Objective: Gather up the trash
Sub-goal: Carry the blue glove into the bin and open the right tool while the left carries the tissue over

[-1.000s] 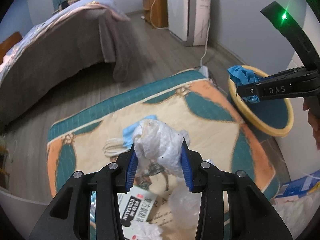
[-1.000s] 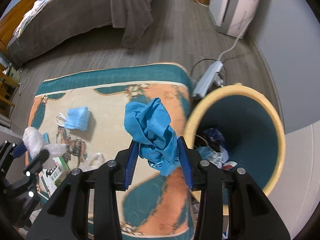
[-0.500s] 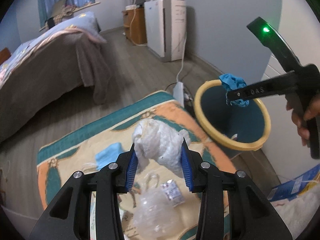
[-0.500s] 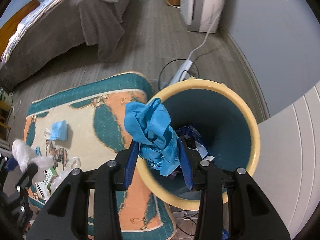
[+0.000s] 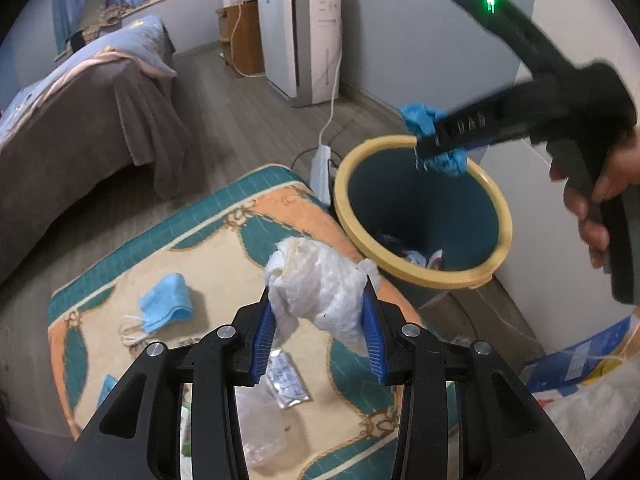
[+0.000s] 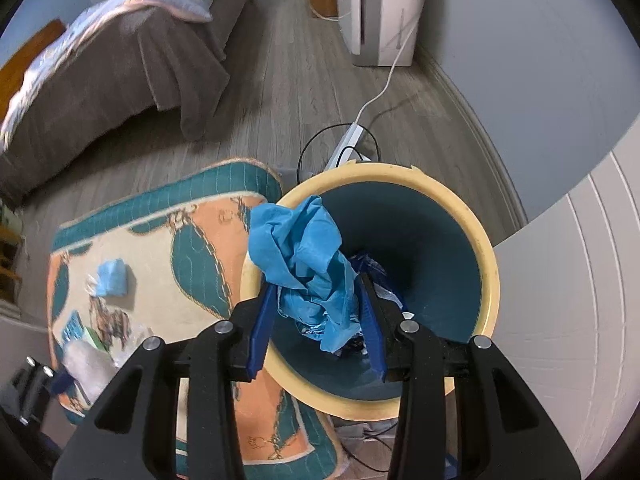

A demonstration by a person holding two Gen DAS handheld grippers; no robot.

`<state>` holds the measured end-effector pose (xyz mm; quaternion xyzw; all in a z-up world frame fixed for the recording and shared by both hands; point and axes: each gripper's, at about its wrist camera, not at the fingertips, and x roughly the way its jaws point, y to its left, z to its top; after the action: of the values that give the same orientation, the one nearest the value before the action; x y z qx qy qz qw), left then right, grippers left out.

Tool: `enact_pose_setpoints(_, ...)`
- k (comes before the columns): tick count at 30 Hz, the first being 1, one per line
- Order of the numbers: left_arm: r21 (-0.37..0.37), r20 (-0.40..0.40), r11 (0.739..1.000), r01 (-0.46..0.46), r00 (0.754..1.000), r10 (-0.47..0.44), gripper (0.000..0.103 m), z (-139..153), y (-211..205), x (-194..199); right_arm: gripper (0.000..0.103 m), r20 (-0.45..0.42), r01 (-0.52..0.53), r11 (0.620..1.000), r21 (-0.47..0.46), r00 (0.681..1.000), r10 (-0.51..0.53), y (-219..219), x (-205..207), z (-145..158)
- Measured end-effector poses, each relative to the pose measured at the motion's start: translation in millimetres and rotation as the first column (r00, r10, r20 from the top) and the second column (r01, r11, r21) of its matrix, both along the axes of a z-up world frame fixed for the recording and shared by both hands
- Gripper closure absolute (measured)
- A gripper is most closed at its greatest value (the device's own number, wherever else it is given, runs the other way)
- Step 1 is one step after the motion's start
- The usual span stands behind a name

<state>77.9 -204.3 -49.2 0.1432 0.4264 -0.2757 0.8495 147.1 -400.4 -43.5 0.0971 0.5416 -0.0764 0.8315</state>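
Right gripper (image 6: 318,312) clamps crumpled blue plastic glove (image 6: 308,256) above open mouth of teal waste bin with yellow rim (image 6: 490,264). Left gripper (image 5: 320,320) clamps wad of white crinkled plastic (image 5: 320,284) over patterned teal-and-orange rug (image 5: 216,248), just beside bin. Blue face mask (image 5: 166,296) lies on rug.

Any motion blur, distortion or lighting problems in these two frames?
Left wrist view: the right tongs and the hand holding them are smeared by motion, while the left tongs and white wad stay sharp. Right wrist view: the blue glove and bin are sharp, the rug's left edge is soft. Both views: strong fisheye bending, dim even light, no glare.
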Motion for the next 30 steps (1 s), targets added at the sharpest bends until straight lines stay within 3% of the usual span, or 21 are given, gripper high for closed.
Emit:
enact_pose_setpoints(14, 0.031, -0.010, 0.999, 0.017, 1.000, -0.017, 0.062, 12, -41, 5, 0.064, 0.008, 0.114, 0.987, 0.114, 0.993, -0.116, -35, -9, -9)
enact_pose_setpoints(25, 0.012, -0.079, 1.000, 0.014, 0.997, -0.013, 0.062, -2, -71, 22, 0.064, -0.021, 0.156, 0.984, 0.087, 0.988, -0.155, -70, -17, -27)
enact_pose_setpoints(30, 0.033, -0.070, 0.998, 0.050, 0.996, -0.047, 0.061, -5, -98, 29, 0.064, -0.038, 0.204, 0.975, 0.084, 0.979, -0.201, -91, -23, -38)
